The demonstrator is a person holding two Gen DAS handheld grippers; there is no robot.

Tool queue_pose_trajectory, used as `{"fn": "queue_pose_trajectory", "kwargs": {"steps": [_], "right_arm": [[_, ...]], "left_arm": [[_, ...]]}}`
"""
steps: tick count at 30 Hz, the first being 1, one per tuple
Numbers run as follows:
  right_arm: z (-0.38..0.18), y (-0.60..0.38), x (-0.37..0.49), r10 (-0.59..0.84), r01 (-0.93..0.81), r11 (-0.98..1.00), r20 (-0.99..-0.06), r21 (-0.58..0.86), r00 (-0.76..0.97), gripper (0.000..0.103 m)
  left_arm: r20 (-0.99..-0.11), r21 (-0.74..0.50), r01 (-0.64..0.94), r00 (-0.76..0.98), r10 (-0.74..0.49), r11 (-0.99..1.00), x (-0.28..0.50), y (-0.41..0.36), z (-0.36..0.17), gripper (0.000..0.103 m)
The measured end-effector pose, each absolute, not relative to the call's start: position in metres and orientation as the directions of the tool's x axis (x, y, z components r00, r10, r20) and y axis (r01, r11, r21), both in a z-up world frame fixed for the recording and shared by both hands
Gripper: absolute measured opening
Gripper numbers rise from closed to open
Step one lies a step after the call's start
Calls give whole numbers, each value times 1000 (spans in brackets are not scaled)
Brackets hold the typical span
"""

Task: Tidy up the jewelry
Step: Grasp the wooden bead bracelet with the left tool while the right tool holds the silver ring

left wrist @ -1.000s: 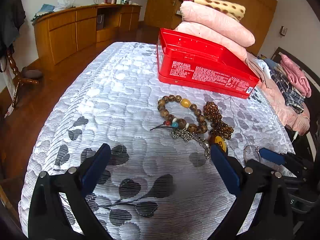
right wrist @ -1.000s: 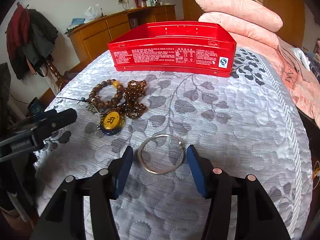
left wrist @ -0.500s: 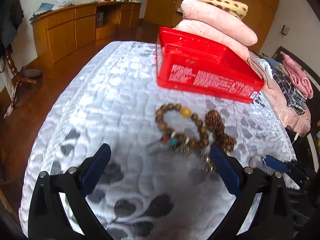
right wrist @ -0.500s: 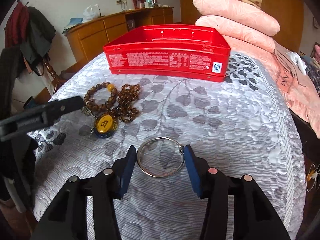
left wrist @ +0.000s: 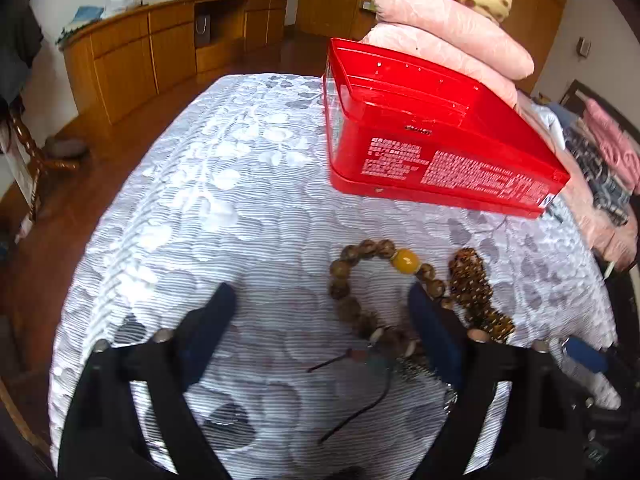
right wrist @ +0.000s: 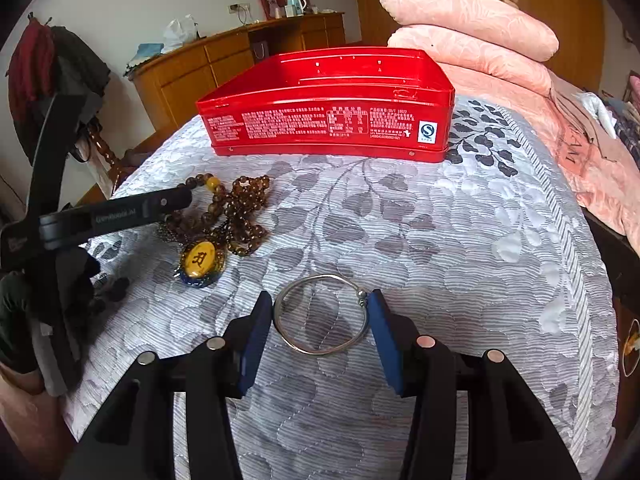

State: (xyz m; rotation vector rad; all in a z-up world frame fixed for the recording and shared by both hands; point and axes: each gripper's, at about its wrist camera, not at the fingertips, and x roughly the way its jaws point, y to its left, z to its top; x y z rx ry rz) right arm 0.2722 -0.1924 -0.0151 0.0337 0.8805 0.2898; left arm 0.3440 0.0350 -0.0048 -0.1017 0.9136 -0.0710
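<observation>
My right gripper [right wrist: 318, 320] pinches the silver bangle [right wrist: 321, 315] flat on the bedspread [right wrist: 460, 240]; thin wire could spring out. My left gripper [left wrist: 320, 320], just been closing, straddles the bead bracelet [left wrist: 372, 280] without gripping; tangled necklaces [left wrist: 476, 292] may drag toward the red tin [left wrist: 440, 148].

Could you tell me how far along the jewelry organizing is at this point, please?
Nothing is stored yet: the visible part of the red tin looks empty. In hand: the right gripper has its pads against the silver bangle, which lies on the bedspread. The left gripper, jaws just narrowing, straddles part of the wooden bead bracelet without gripping it. The amber bead strand and yellow pendant remain.
</observation>
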Motion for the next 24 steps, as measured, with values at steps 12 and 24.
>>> {"fn": "queue_pose_trajectory", "kwargs": {"steps": [12, 24], "right_arm": [[-16, -189, 275, 260, -235, 961, -759, 144, 596, 49], [-18, -183, 275, 228, -234, 967, -770, 105, 596, 50]], "left_arm": [[-773, -172, 32, 615, -155, 985, 335, 53, -3, 10], [-778, -163, 107, 597, -194, 981, 322, 47, -5, 38]]}}
